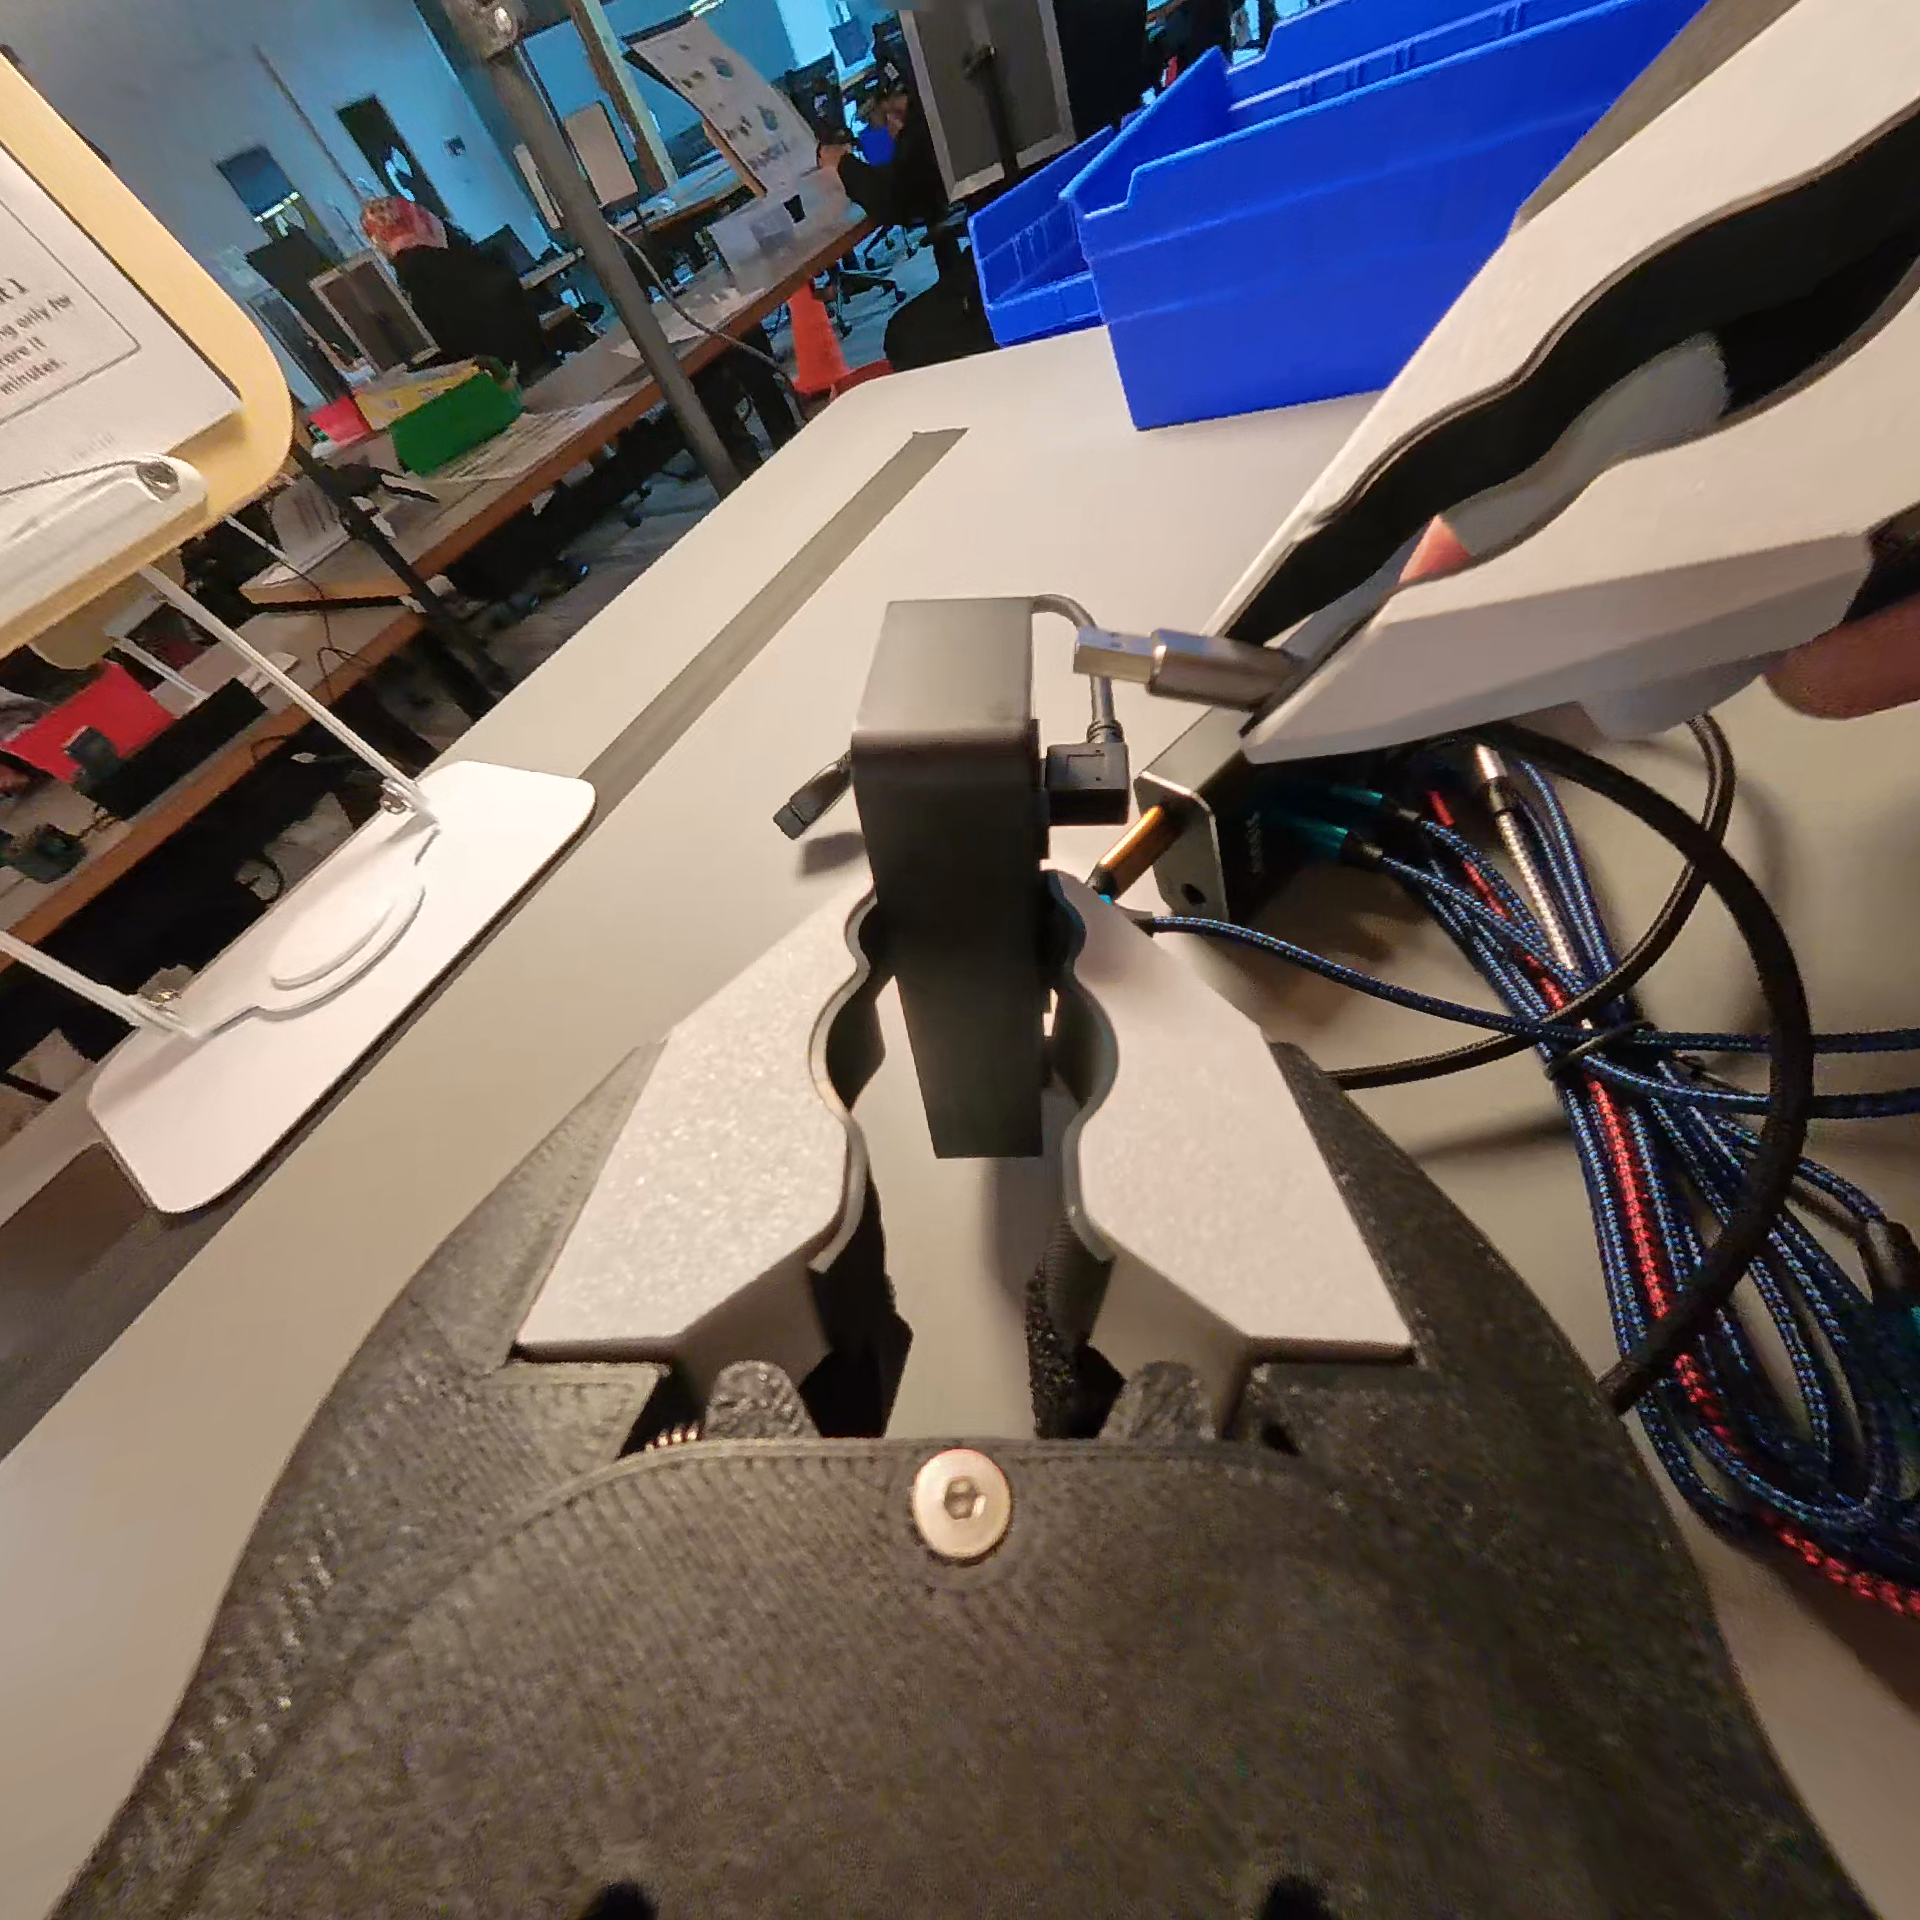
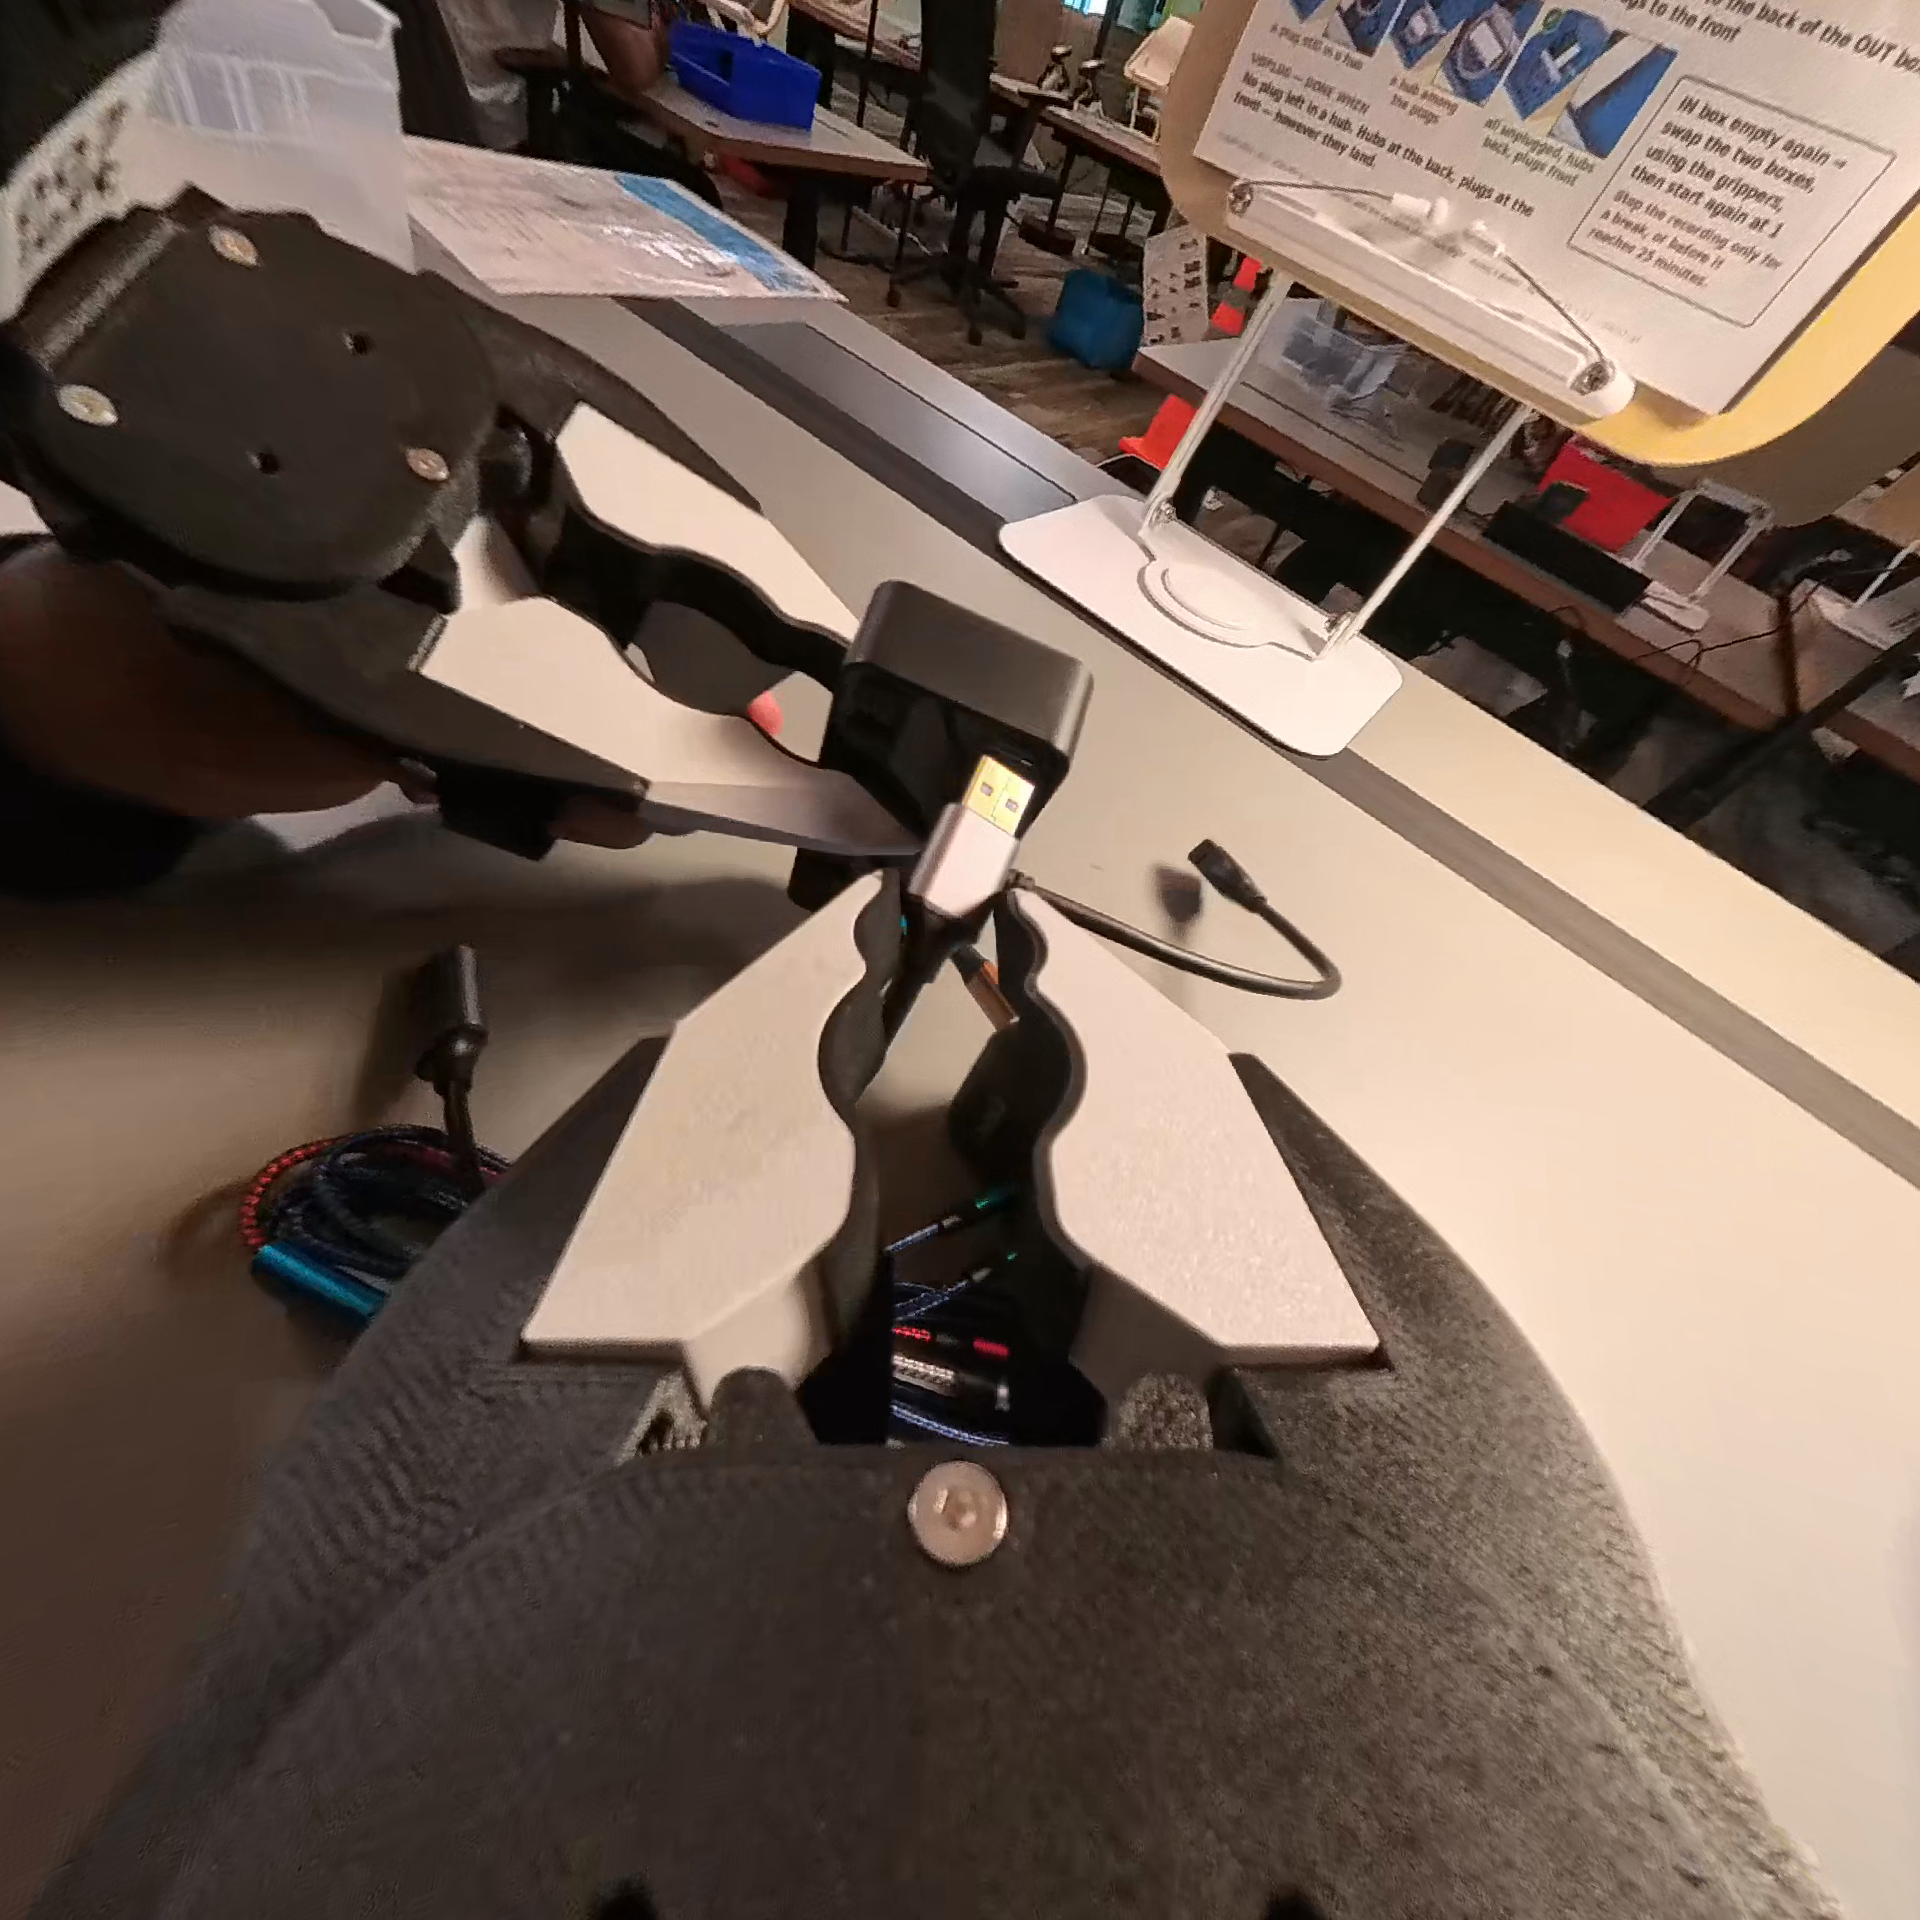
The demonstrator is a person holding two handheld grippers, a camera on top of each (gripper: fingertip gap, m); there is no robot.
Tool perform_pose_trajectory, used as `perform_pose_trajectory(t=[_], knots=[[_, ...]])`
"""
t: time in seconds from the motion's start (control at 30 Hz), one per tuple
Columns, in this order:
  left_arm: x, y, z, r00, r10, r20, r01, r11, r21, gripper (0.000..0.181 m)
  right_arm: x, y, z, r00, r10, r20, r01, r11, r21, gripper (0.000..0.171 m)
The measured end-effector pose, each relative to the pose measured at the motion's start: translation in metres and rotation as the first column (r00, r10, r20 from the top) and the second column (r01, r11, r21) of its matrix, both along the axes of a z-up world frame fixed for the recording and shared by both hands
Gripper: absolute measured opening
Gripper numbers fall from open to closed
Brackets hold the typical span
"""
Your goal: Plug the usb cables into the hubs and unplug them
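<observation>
Busy workshop benches fill the background; your grey surface (image 1: 675, 987) carries blue bins (image 1: 1299, 260) at the far right and a sign stand (image 1: 343, 935) at the left. Your left hand-held gripper (image 1: 961, 935) is clamped on the black hub (image 1: 945, 831), holding it upright above the surface. Your right hand-held gripper (image 2: 951, 920) is closed on the silver USB plug (image 2: 971, 842), whose gold tip sits just at the hub's face, apparently not yet seated. A second hub (image 1: 1195, 842) and the braided cables (image 1: 1662, 1195) lie at the near right. Square the plug to the port first, then push straight along its axis while the left grip braces the hub; any tilt may jam it.
</observation>
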State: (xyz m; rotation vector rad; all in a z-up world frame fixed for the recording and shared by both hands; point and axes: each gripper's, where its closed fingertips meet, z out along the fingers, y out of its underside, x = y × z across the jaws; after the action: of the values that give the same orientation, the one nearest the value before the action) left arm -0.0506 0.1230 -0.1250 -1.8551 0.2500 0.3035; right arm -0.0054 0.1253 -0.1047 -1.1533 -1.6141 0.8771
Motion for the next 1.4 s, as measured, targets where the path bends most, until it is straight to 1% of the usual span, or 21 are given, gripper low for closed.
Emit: perform_pose_trajectory(t=[0.1, 0.27, 0.4, 0.63, 0.77, 0.9, 1.1, 1.23, 1.4], knots=[[0.0, -0.003, 0.0, 0.999, 0.018, -0.038, -0.018, 1.0, -0.014, 0.029, -0.001, -0.001, -0.002, 1.0, -0.001, 0.01, 0.0, 0.999, 0.049, 0.017], [0.003, -0.005, 0.0, 0.991, 0.029, -0.133, -0.033, 0.999, -0.028, 0.029, -0.001, -0.003, -0.006, 0.999, 0.019, 0.03, -0.021, 0.997, 0.079, 0.017], [0.002, -0.006, -0.002, 0.984, 0.027, -0.176, -0.033, 0.999, -0.035, 0.03, -0.001, -0.003, -0.006, 0.999, 0.031, 0.036, -0.034, 0.995, 0.089, 0.017], [0.001, -0.006, -0.005, 0.98, 0.018, -0.197, -0.031, 0.998, -0.063, 0.03, -0.001, -0.001, -0.006, 0.999, 0.039, 0.033, -0.044, 0.989, 0.139, 0.017], [0.005, -0.005, -0.005, 0.972, 0.01, -0.234, -0.027, 0.997, -0.069, 0.029, -0.001, 0.001, -0.008, 0.998, 0.037, 0.04, -0.043, 0.986, 0.162, 0.017], [0.01, -0.006, -0.003, 0.978, -0.033, -0.207, 0.021, 0.998, -0.06, 0.03, -0.001, 0.002, -0.01, 0.998, 0.044, 0.045, -0.052, 0.984, 0.172, 0.017], [0.009, -0.008, -0.004, 0.953, -0.02, -0.302, -0.006, 0.996, -0.085, 0.031, 0.001, 0.0, -0.008, 0.998, 0.057, 0.03, -0.061, 0.981, 0.183, 0.016], [0.012, -0.01, -0.005, 0.953, -0.054, -0.298, 0.031, 0.996, -0.08, 0.032, 0.001, -0.002, -0.007, 0.997, 0.073, 0.024, -0.076, 0.981, 0.176, 0.016], [0.014, -0.011, -0.007, 0.95, -0.067, -0.305, 0.043, 0.995, -0.087, 0.034, 0.001, -0.003, -0.003, 0.996, 0.09, 0.007, -0.09, 0.98, 0.18, 0.016]])
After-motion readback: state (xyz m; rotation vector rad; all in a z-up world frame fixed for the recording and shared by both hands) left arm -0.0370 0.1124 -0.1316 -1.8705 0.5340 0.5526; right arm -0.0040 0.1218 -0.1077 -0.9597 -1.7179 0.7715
